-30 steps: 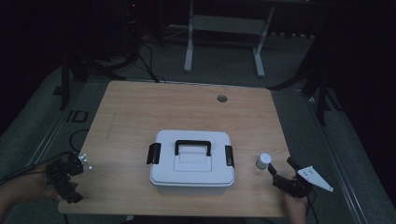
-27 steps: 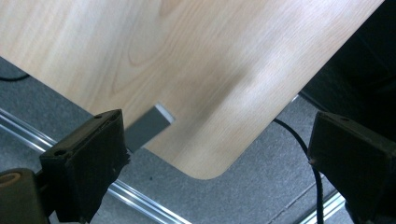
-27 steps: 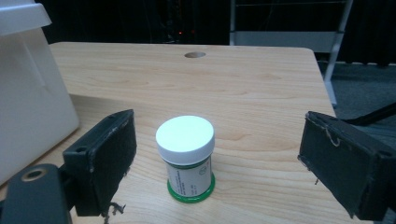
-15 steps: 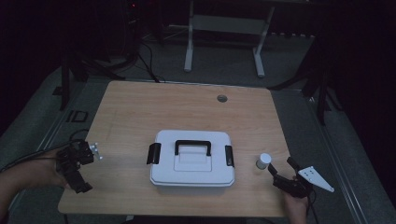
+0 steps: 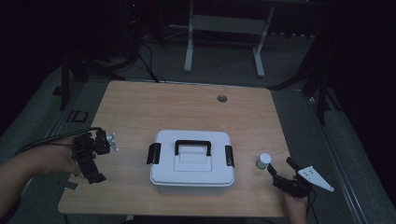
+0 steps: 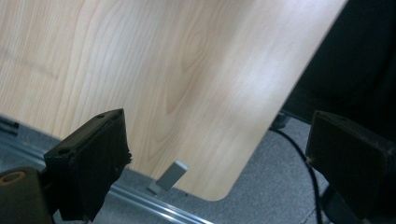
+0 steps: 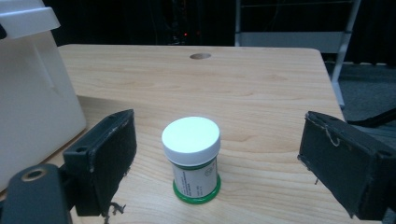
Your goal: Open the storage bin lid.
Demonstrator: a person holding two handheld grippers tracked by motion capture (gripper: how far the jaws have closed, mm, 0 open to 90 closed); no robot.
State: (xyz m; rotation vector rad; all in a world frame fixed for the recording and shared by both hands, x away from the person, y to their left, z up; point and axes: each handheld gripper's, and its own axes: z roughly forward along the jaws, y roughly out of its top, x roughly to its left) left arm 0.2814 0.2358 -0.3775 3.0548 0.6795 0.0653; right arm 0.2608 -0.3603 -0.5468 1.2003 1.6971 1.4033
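Our right tongs (image 7: 219, 163) stood spread around the upright jar (image 7: 192, 158), untouching; we judged an off-centre squeeze could topple it.

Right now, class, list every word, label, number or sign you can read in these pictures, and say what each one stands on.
Label of the white-capped jar: dark print on white above a green band, too small and blurred to read.
White latched box: no text to be seen.
Wooden table: no text to be seen.
Right gripper, jaws open either side of the jar: no markings.
Nothing legible.
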